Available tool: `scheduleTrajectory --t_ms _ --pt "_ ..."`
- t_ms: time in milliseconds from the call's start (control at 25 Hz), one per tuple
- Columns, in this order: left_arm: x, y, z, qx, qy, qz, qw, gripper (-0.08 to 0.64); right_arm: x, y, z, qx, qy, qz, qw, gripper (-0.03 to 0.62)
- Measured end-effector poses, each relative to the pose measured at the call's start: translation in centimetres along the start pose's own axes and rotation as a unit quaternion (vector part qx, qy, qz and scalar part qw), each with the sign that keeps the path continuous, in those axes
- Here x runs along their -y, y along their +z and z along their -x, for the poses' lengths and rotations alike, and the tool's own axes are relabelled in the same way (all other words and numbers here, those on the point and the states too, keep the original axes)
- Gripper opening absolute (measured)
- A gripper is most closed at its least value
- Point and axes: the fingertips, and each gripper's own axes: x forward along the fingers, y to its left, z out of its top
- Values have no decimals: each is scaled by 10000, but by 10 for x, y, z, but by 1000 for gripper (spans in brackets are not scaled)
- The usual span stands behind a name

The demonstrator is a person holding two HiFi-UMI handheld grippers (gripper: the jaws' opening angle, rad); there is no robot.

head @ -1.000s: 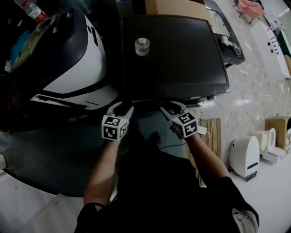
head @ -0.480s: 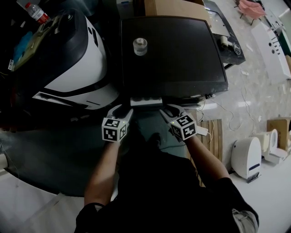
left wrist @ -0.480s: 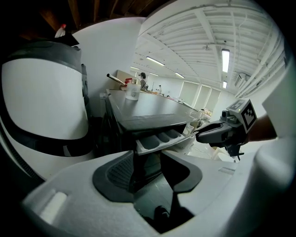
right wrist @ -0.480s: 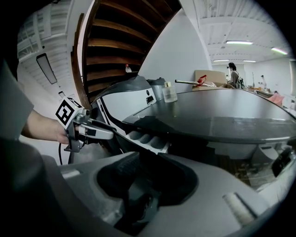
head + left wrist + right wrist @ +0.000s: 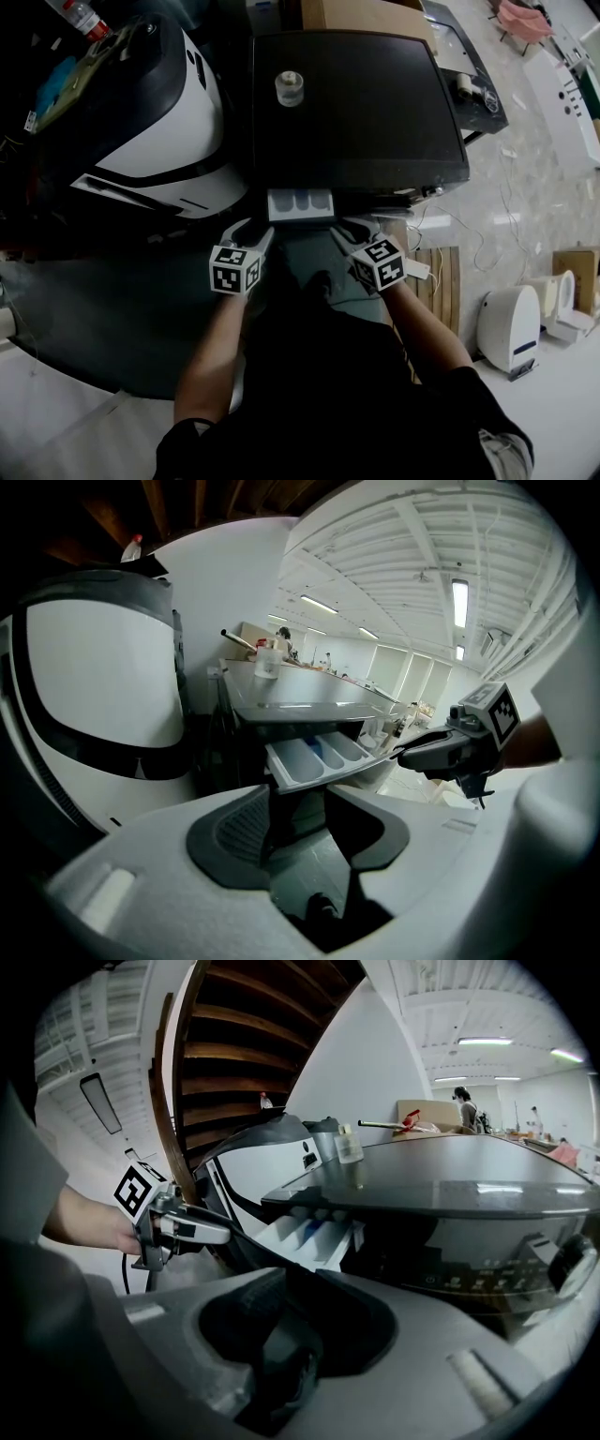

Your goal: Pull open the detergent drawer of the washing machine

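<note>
The dark-topped washing machine [image 5: 356,112] stands in front of me. Its white detergent drawer [image 5: 300,202] sticks partly out of the front, its compartments showing [image 5: 323,757] [image 5: 314,1232]. My left gripper [image 5: 255,228] is at the drawer's front left corner. Its jaws [image 5: 298,794] stand apart, with the drawer's front lip just over their tips. My right gripper [image 5: 345,228] is at the front right corner. One of its fingers [image 5: 412,755] touches the lip's right end. Its jaws [image 5: 298,1274] are closing with nothing between them.
A small clear cup [image 5: 290,90] stands on the machine's top. A large white-and-black rounded appliance [image 5: 159,131] sits close on the left. A wooden pallet [image 5: 436,272], cables and a white device [image 5: 506,323] lie on the floor at the right. The control knob [image 5: 572,1265] is right of the drawer.
The drawer has slid out of the machine's front toward me, from barely showing to clearly out. Both grippers have drawn back toward me with it.
</note>
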Motion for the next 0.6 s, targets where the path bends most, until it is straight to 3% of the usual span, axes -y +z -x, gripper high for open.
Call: scheduleTrajectory --t_ms 600 --pt "20 -31 27 -123 -130 42 9998 175 -28 -29 22 -105 310 70 9994 95"
